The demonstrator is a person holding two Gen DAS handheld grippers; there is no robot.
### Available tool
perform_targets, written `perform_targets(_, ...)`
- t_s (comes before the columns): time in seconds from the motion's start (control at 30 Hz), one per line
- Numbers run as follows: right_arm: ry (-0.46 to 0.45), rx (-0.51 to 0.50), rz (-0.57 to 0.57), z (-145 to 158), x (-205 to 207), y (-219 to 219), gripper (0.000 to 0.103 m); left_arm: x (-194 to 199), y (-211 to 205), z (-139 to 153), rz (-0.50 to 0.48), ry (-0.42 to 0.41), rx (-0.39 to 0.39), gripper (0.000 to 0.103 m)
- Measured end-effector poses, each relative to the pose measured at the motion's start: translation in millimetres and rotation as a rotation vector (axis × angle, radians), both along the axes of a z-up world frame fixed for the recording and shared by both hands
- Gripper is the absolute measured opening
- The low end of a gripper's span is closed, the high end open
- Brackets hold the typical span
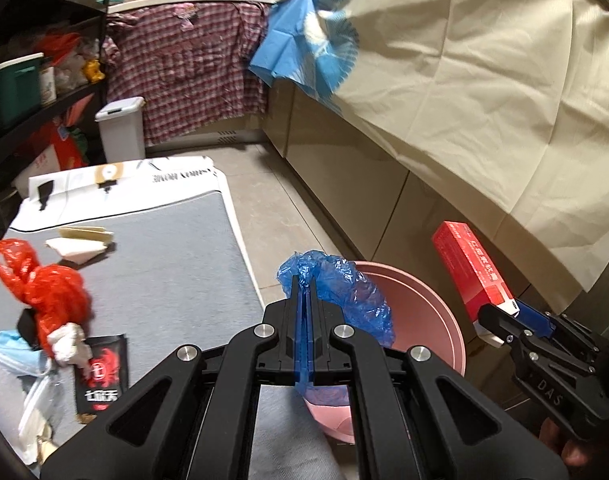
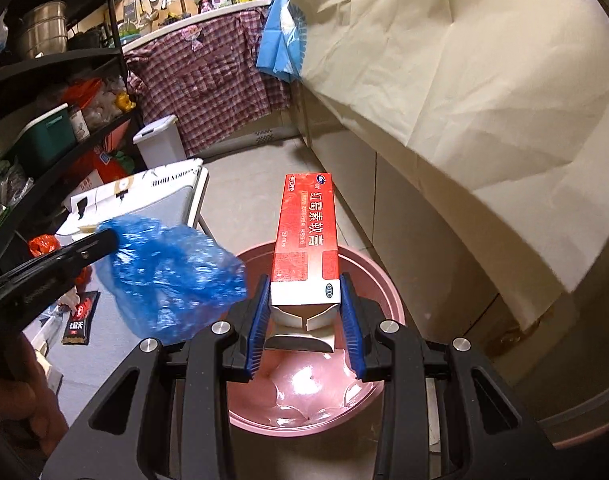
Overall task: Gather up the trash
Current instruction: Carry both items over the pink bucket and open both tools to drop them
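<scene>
Left gripper [image 1: 303, 280] clenched on a crumpled blue plastic bag [image 1: 344, 296]; the bag bulges out past the fingertips and hangs over the near-left rim of the pink bin [image 1: 444, 312]. In the right wrist view the same gripper [image 2: 112, 236] comes in from the left with the bag [image 2: 172, 276] at the bin's left edge [image 2: 388, 280].

Right gripper [image 2: 305, 292] grasping a red and white carton [image 2: 310, 240] by its open flap end, blue pads [image 2: 260, 320] pressed on both sides. Carton sticks out forward over the bin opening. Left wrist view shows the right gripper [image 1: 500, 316] and carton [image 1: 468, 272] just right of the bin.

Bin stands on the tiled floor beside the cream cabinet fronts, clear liner visible inside.

Trash left on the grey tabletop [image 1: 164, 280], left to right: blue face mask [image 1: 16, 352], red plastic bag [image 1: 44, 288], white crumpled scrap [image 1: 70, 344], black and red sachet [image 1: 102, 376], folded cream paper pieces [image 1: 84, 242] further back. All well apart from the bin.

White lidded bin [image 1: 120, 128] on the floor behind the tabletop.
</scene>
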State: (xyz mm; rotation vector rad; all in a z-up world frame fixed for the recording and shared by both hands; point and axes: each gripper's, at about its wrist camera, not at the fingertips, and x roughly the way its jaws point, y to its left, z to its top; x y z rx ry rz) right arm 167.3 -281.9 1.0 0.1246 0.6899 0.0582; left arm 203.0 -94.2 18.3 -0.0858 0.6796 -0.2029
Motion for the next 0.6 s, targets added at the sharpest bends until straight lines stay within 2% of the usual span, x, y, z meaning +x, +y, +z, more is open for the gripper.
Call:
perform_targets(0.43,0.03,-0.011,-0.008,-7.6,11.6,1.4,0.036,19.7,-12.4,-23.3,-0.028,0.067,0.003,0.002)
perform_targets(0.5,0.051,-0.021,-0.011,-10.9,14.1,3.5,0.042,22.0,-12.6,-25.9,-0.022,0.083,0.011,0.01)
perform_targets(0.57,0.05,-0.023,-0.022,-11.0,14.1,3.0,0.042,23.6,-8.8,-28.6,-0.009,0.102,-0.004,0.032)
perform_targets(0.6,0.048,-0.021,-0.026,-10.8,13.2,1.8,0.044,23.2,-4.9,-29.2,-0.002,0.107,-0.026,0.035)
